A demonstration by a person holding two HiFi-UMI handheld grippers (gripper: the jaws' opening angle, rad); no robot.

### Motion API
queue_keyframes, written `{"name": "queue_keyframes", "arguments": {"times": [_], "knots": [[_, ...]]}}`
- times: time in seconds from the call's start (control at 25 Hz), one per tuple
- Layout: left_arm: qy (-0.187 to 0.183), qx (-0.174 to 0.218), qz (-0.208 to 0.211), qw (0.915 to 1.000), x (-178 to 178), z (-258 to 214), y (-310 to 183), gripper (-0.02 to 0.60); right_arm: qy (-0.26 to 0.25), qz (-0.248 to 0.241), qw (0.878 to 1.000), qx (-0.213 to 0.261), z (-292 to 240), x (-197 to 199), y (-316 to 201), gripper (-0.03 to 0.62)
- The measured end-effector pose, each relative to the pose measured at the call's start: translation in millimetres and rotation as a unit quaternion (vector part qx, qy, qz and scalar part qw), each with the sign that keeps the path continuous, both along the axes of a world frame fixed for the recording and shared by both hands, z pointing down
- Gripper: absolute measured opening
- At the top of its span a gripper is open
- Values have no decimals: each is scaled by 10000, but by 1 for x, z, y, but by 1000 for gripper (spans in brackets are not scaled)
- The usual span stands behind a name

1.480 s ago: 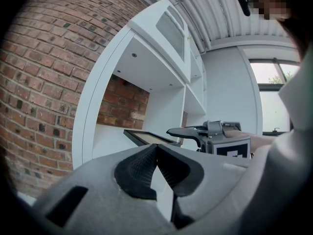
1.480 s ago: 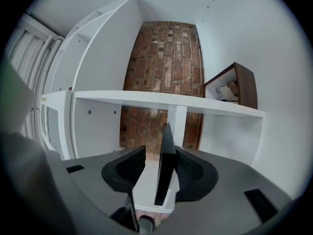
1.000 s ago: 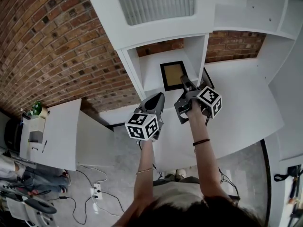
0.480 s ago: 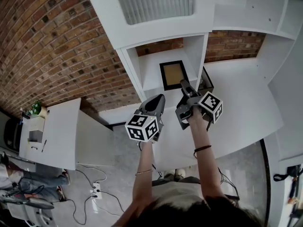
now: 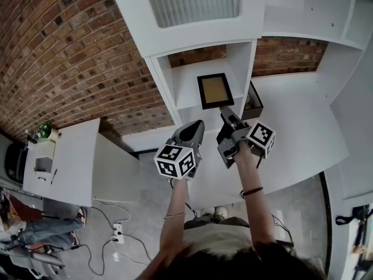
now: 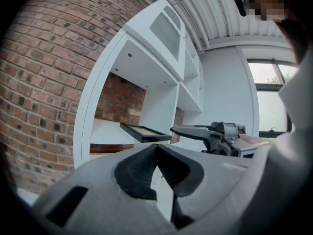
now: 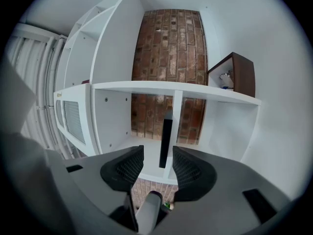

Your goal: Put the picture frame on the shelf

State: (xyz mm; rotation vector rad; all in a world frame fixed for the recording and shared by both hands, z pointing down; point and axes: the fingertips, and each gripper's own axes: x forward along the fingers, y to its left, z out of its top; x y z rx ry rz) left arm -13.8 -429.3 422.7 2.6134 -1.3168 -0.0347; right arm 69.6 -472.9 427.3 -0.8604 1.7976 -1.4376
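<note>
White shelf: picture frame just beyond spread right claw.

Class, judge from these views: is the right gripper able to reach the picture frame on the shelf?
Probably yes: the right gripper is open and lined up on the picture frame, with nothing between them.

My right gripper has drawn back toward me. A second ago its tip lay over the lower corner of the picture frame, and now it hangs just short of the near edge, jaws apart and gripping nothing. The frame now shows whole and stands alone on the shelf, touched by neither gripper. My left gripper has eased back slightly as well.
</note>
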Motion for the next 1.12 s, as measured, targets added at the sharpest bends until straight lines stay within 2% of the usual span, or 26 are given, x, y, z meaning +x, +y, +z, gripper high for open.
{"name": "queue_keyframes", "arguments": {"times": [0.28, 0.44, 0.72, 1.12], "knots": [[-39, -12, 42, 10000, 6, 4, 17, 11, 117, -295, 9989, 353, -9, -3, 20, 97], [-54, 34, 43, 10000, 9, 4, 27, 11, 63, -484, 9967, 650, -16, -4, 31, 67], [-40, 149, 2, 9999, 11, 2, 44, 11, 25, -777, 9906, 1123, -22, -4, 53, 43], [-23, 266, 35, 9996, 18, -3, 65, 11, -158, -999, 9836, 1496, -30, 3, 81, 27]]}}
